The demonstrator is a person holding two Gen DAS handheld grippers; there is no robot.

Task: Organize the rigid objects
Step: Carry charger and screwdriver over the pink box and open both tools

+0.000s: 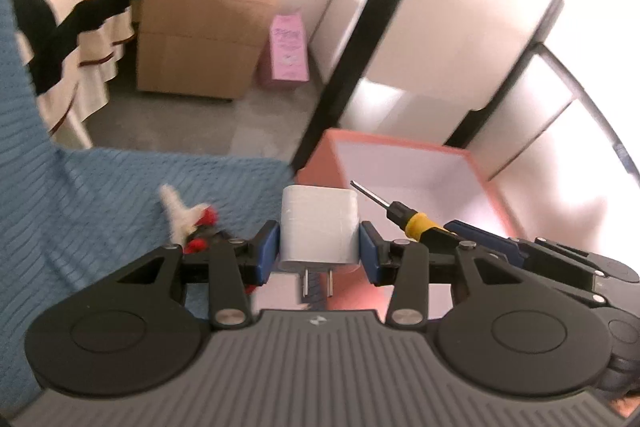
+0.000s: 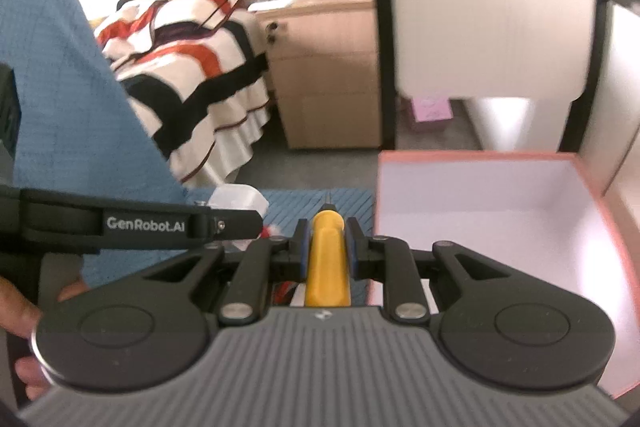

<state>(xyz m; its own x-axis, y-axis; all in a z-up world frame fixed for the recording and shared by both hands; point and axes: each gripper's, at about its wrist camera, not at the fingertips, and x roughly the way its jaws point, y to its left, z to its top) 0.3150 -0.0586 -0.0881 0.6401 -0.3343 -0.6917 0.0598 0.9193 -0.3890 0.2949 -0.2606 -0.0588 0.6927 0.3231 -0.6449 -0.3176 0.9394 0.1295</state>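
Left wrist view has the left gripper [image 1: 319,249] clamped on a light, slick charger [image 1: 319,227] by its flat sides, right gripper [image 2: 327,247] pinching a stiff screwdriver [image 2: 327,259] mid-handle, both near the pink box [image 2: 600,211].

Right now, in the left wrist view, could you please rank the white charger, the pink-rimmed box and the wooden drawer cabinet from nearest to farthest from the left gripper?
1. White charger: clamped between the left gripper pads, prongs pointing back toward the camera.
2. Pink-rimmed box: just beyond, to the right.
3. Wooden drawer cabinet: across the floor, upper left, beside the striped bed.
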